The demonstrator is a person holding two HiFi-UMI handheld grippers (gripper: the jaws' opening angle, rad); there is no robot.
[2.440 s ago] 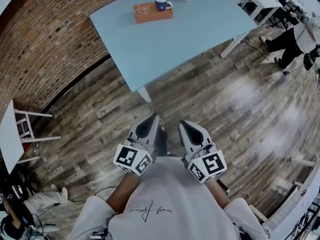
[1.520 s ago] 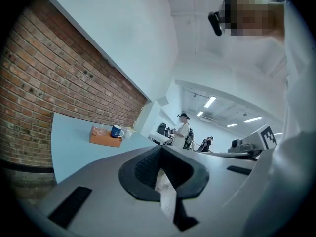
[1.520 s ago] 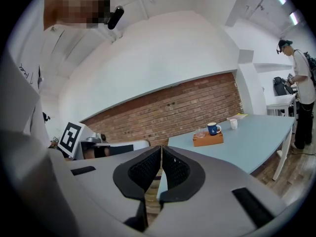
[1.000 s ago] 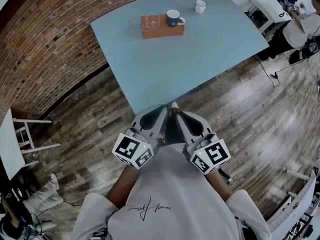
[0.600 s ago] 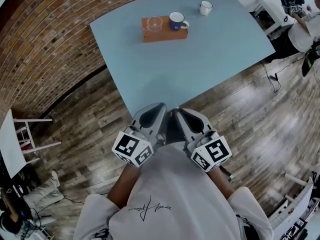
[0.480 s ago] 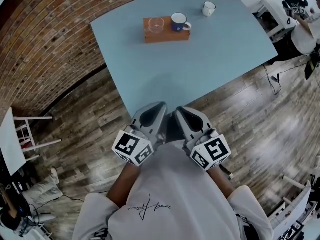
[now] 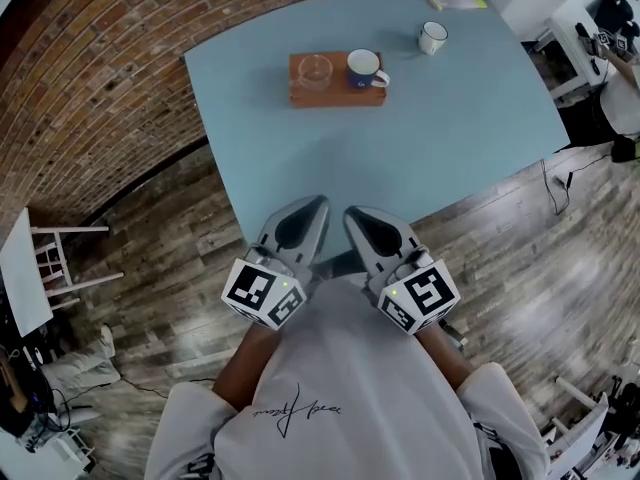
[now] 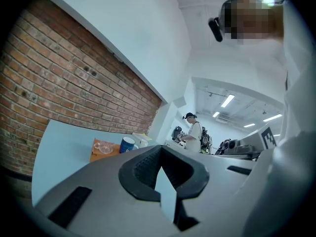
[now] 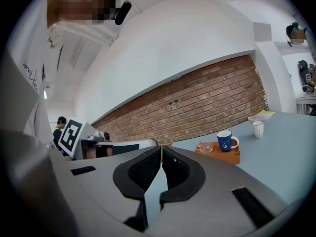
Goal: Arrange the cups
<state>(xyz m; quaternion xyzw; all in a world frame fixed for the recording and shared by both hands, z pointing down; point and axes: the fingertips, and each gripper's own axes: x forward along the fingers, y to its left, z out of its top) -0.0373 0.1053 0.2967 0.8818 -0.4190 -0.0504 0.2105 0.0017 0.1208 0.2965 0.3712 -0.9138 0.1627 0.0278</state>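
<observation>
On the pale-blue rectangular table [image 7: 400, 148], a brown wooden block [image 7: 337, 94] carries a clear glass cup [image 7: 314, 69] at left and a blue ceramic mug [image 7: 362, 68] at right; a white mug [image 7: 432, 37] stands apart, farther right.

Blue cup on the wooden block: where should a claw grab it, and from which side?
The blue cup stands upright on the wooden block. Its handle sticks out to the right in the head view, and the glass cup stands close on its left. So probably pinch the handle, coming from the right.
</observation>
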